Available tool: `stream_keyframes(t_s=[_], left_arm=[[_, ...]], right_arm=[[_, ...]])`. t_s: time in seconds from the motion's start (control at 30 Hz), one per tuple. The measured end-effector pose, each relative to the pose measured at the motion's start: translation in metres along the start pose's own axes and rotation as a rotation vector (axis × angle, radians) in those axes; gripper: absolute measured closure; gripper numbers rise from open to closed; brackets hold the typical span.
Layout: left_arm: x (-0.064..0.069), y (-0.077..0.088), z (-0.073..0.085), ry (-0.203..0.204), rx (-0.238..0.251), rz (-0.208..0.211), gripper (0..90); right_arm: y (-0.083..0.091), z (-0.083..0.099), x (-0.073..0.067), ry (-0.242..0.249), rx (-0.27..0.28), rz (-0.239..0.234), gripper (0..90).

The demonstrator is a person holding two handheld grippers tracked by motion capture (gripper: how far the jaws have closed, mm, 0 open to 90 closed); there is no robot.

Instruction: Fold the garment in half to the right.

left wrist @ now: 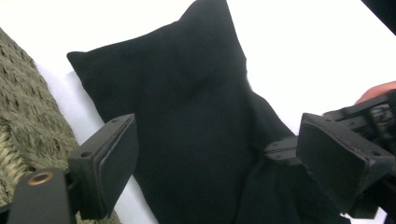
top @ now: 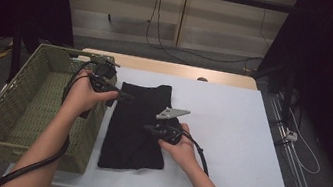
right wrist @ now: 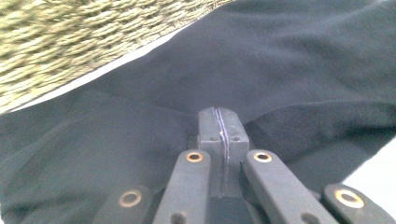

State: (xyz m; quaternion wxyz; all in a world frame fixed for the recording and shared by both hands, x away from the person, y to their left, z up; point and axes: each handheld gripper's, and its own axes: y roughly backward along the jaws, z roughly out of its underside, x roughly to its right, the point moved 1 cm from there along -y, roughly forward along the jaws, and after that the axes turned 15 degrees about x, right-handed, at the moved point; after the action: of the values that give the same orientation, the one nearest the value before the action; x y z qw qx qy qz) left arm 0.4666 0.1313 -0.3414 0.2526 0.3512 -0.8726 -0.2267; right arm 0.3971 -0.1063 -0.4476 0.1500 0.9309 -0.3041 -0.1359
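So you've got one black cloth (top: 136, 129) lying flat on the white table (top: 234, 134), left of the middle, its left edge just beside the one wicker basket (top: 26, 101) that sits at the table's left side. Two grippers in play. Your left gripper (top: 123, 95) hangs over the cloth's far left corner with its jaws spread wide, nothing between the pads; in the left gripper view the cloth sits below them. Your right gripper (top: 149, 127) is down on the middle of the cloth, jaws pressed fully together. Can't tell from the right gripper view whether any fabric is actually pinched in there. No labels or writing I can read anywhere.
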Motion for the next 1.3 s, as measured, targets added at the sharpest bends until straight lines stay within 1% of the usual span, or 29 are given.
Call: stream_keyframes(t_s=[0.03, 0.1, 0.2, 0.27, 0.3, 0.37, 0.4, 0.47, 0.5, 0.53, 0.57, 0.63, 0.67, 0.7, 0.73, 0.87, 0.9, 0.93, 0.97, 1.0, 1.03, 1.07, 1.1, 1.13, 1.17, 1.2, 1.23, 1.27, 1.3], left_arm=[[0.0, -0.001, 0.0, 0.007, -0.002, -0.001, 13.4], [0.001, -0.001, 0.0, 0.007, -0.005, -0.009, 13.3], [0.002, -0.001, 0.001, -0.002, -0.007, -0.007, 13.4], [0.002, -0.002, 0.001, 0.001, -0.006, -0.006, 13.4], [0.002, -0.002, 0.002, 0.002, -0.004, -0.011, 13.4], [0.001, -0.003, 0.002, 0.003, -0.008, -0.003, 13.4], [0.001, -0.003, 0.003, 0.005, -0.006, -0.005, 13.4], [0.0, -0.003, 0.003, 0.014, -0.006, -0.002, 13.4], [-0.001, -0.003, 0.003, 0.015, -0.01, -0.006, 13.4], [-0.002, -0.002, 0.003, 0.008, -0.012, -0.007, 13.4], [-0.002, -0.002, 0.003, 0.018, -0.008, -0.017, 13.4], [-0.004, -0.001, 0.001, 0.011, -0.009, -0.019, 13.4], [-0.004, 0.0, 0.0, 0.019, -0.005, -0.016, 13.3], [-0.005, 0.0, -0.001, 0.012, -0.003, -0.021, 13.3], [-0.005, 0.0, -0.001, 0.019, -0.008, -0.017, 13.4], [-0.005, 0.0, -0.004, 0.015, -0.003, -0.022, 13.4], [-0.005, 0.0, -0.005, 0.01, -0.005, -0.02, 13.4], [-0.004, -0.001, -0.005, 0.016, -0.002, -0.017, 13.4], [-0.004, -0.001, -0.005, 0.013, -0.002, -0.014, 13.4], [-0.004, -0.001, -0.006, 0.011, -0.006, -0.015, 13.5], [-0.005, 0.0, -0.006, 0.009, -0.004, -0.014, 13.5], [-0.005, 0.0, -0.006, 0.009, -0.006, -0.017, 13.5], [-0.005, 0.0, -0.005, 0.019, -0.006, -0.023, 13.5], [-0.006, 0.0, -0.005, 0.014, -0.004, -0.028, 13.5], [-0.006, 0.001, -0.005, 0.012, -0.005, -0.023, 13.5], [-0.006, 0.001, -0.005, 0.015, -0.002, -0.025, 13.6], [-0.006, 0.001, -0.005, 0.016, -0.001, -0.023, 13.6], [-0.007, 0.002, -0.005, 0.016, -0.004, -0.024, 13.6], [-0.007, 0.003, -0.005, 0.012, -0.001, -0.026, 13.6]], right_arm=[[0.004, 0.001, 0.001, -0.011, 0.001, 0.0, 88.5], [0.014, 0.005, 0.005, -0.001, -0.021, -0.002, 87.8], [0.027, 0.016, 0.014, -0.001, -0.058, 0.031, 84.5], [0.033, 0.019, 0.017, -0.011, -0.048, 0.061, 82.6], [0.036, 0.019, 0.018, -0.023, -0.044, 0.072, 79.1], [0.036, 0.016, 0.017, -0.017, -0.018, 0.089, 72.9], [0.034, 0.013, 0.014, -0.002, -0.016, 0.082, 71.9], [0.027, 0.007, 0.008, 0.003, -0.006, 0.063, 62.9], [0.023, 0.004, 0.004, 0.001, -0.004, 0.049, 60.8], [0.016, 0.001, -0.001, 0.005, 0.004, 0.038, 56.5], [0.011, -0.002, -0.006, 0.004, 0.002, 0.031, 51.6], [-0.001, -0.006, -0.014, 0.007, 0.009, -0.002, 47.5], [-0.007, -0.007, -0.018, 0.006, 0.008, -0.018, 45.0], [-0.013, -0.008, -0.022, 0.015, 0.006, -0.027, 43.9], [-0.019, -0.008, -0.027, 0.007, -0.001, -0.032, 43.9], [-0.041, -0.005, -0.043, 0.054, -0.048, -0.085, 44.0], [-0.045, -0.005, -0.048, 0.032, -0.065, -0.098, 43.4], [-0.048, -0.005, -0.051, 0.042, -0.068, -0.107, 43.2], [-0.051, -0.004, -0.054, 0.052, -0.064, -0.123, 44.4], [-0.054, -0.004, -0.054, 0.103, -0.053, -0.135, 45.0], [-0.056, -0.002, -0.058, 0.115, -0.072, -0.139, 52.3], [-0.058, 0.0, -0.06, 0.16, -0.08, -0.135, 63.4], [-0.059, 0.0, -0.061, 0.254, -0.071, -0.119, 74.7], [-0.057, -0.001, -0.063, 0.255, -0.065, -0.127, 84.4], [-0.055, -0.003, -0.064, 0.214, -0.058, -0.144, 86.7], [-0.052, -0.004, -0.066, 0.159, -0.056, -0.133, 87.8], [-0.05, -0.007, -0.066, 0.181, -0.036, -0.155, 88.3], [-0.048, -0.008, -0.064, 0.211, -0.047, -0.164, 88.4], [-0.043, -0.009, -0.064, 0.205, -0.037, -0.158, 88.4]])
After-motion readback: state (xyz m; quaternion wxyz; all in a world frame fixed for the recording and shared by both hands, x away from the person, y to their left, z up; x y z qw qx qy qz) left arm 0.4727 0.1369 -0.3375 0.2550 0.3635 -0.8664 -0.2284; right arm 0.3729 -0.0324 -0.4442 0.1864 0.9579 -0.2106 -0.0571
